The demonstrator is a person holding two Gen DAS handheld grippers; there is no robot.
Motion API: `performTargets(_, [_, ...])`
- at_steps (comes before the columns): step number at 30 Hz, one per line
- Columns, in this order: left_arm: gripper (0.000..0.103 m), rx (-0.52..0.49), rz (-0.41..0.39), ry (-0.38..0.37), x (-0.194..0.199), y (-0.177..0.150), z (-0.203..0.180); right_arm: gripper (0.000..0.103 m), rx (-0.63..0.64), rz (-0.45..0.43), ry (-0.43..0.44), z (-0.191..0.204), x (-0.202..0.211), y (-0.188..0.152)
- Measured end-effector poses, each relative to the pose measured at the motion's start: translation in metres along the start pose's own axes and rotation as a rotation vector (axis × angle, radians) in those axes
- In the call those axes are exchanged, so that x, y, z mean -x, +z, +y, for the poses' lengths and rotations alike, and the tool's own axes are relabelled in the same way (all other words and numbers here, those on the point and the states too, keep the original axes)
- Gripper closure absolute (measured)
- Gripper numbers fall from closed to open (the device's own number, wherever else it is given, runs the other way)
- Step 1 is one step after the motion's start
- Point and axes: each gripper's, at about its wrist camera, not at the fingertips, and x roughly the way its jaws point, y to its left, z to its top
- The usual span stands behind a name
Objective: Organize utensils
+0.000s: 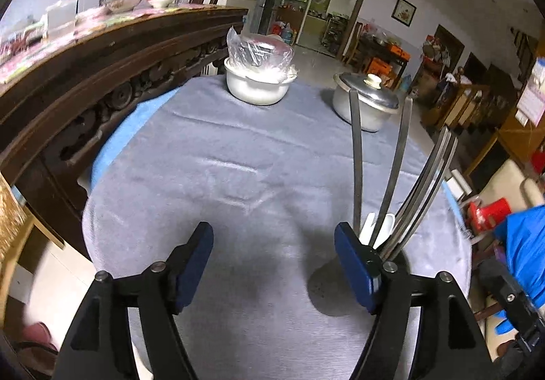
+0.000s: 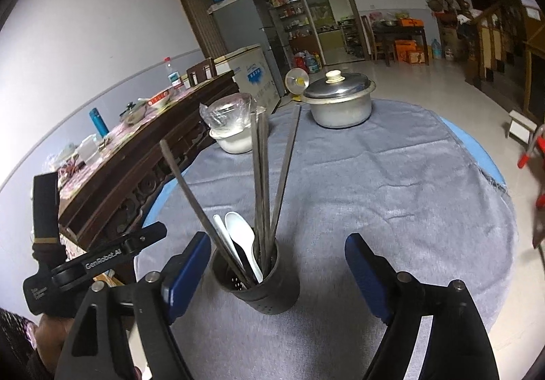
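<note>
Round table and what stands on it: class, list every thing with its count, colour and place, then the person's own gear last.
Table cloth: one, grey, covering the table.
Utensil holder: one, dark, near edge.
Chopsticks: several, metal, upright in holder.
Spoons: two, white, in holder.
Lidded pot: one, silver, far side.
White pot: one, plastic-covered, far left.
Left hand-held gripper: one, black and blue, open.
Right hand-held gripper: one, black and blue, open around holder.
</note>
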Motion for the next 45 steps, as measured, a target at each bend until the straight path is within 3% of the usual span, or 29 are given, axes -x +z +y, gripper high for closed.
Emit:
performTargets(8, [0.022, -0.129, -0.057, 0.076, 0.0, -0.001, -0.008, 0.018, 0.068, 0.016, -0.004, 0.009, -0.003, -0.009])
performTargets(23, [0.022, -0.195, -0.081, 0.133, 0.008, 0.004, -0.018, 0.018, 0.081, 0.018, -0.005, 0.01, -0.004, -0.01])
performTargets(30, [0.022, -0.2, -0.074, 0.139, 0.006, 0.005, -0.022, 0.018, 0.076, 0.014, -0.013, 0.011, -0.004, -0.01])
performTargets(45, [0.017, -0.209, -0.072, 0.067, 0.011, 0.003, -0.031, 0.017, 0.113, 0.005, -0.035, 0.024, 0.0, -0.007])
